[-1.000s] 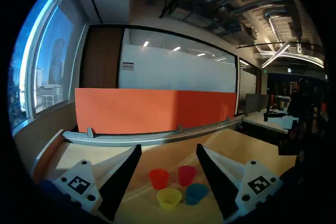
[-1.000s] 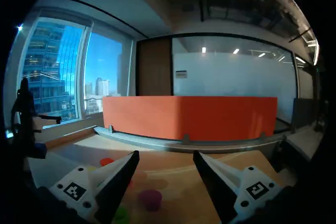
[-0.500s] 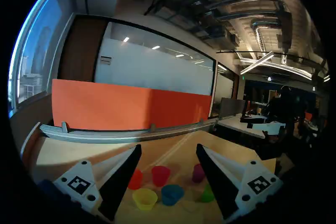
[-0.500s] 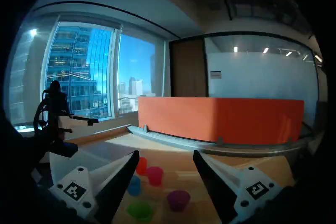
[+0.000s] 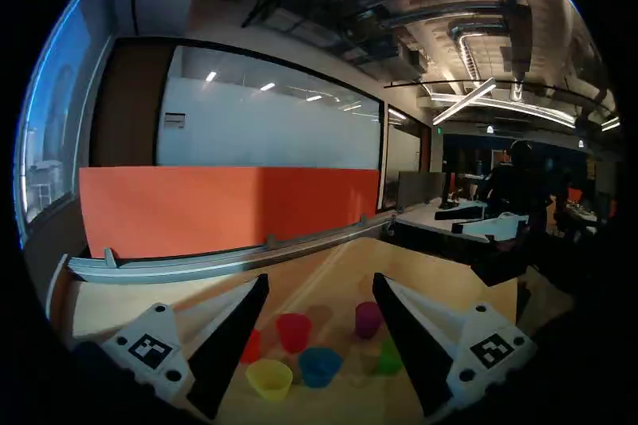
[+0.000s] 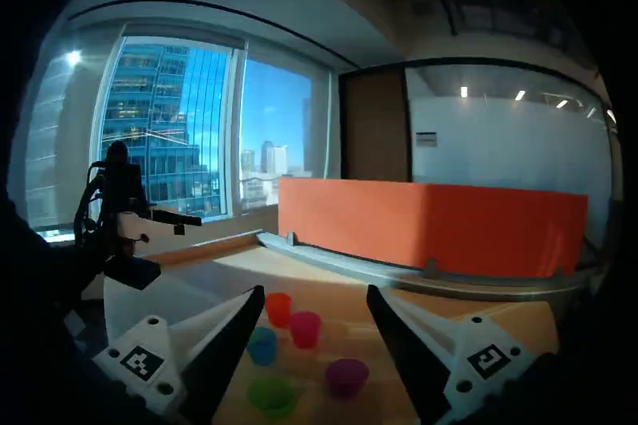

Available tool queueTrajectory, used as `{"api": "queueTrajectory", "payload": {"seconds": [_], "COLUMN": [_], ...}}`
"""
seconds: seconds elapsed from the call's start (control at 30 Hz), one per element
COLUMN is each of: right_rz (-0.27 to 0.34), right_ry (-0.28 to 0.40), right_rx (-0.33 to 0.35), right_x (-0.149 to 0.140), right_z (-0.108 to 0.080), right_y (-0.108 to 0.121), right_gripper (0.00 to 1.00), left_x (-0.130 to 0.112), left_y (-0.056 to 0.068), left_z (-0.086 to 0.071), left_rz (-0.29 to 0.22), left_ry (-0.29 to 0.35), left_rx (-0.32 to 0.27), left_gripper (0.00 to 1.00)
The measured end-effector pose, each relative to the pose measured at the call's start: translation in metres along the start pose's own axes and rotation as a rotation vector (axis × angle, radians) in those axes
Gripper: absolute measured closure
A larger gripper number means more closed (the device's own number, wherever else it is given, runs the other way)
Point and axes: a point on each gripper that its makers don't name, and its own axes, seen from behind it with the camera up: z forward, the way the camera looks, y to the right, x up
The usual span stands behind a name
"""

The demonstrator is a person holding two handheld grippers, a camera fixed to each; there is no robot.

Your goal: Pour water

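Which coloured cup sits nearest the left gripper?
The yellow cup, frontmost of the cluster in the left gripper view, just nearer than the blue cup beside it.
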Motion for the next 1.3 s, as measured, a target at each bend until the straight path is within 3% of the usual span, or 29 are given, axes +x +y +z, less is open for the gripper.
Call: {"api": "queueTrajectory", "payload": {"seconds": [0.57, 1.3], "right_rz": [-0.026, -0.071], "right_ry": [-0.144, -0.289], "right_rx": [0.075, 0.136], "right_x": [-0.036, -0.101], "right_z": [0.000, 0.008], "right_y": [-0.012, -0.030], "right_gripper": [0.01, 0.01], "left_x": [-0.042, -0.107], "left_y": [0.002, 0.002], "left_z": [0.003, 0.016], "left_rz": [0.058, 0.033], "left_ry": [-0.125, -0.228], "left_rx": [-0.032, -0.069], "left_gripper": [0.03, 0.03]}}
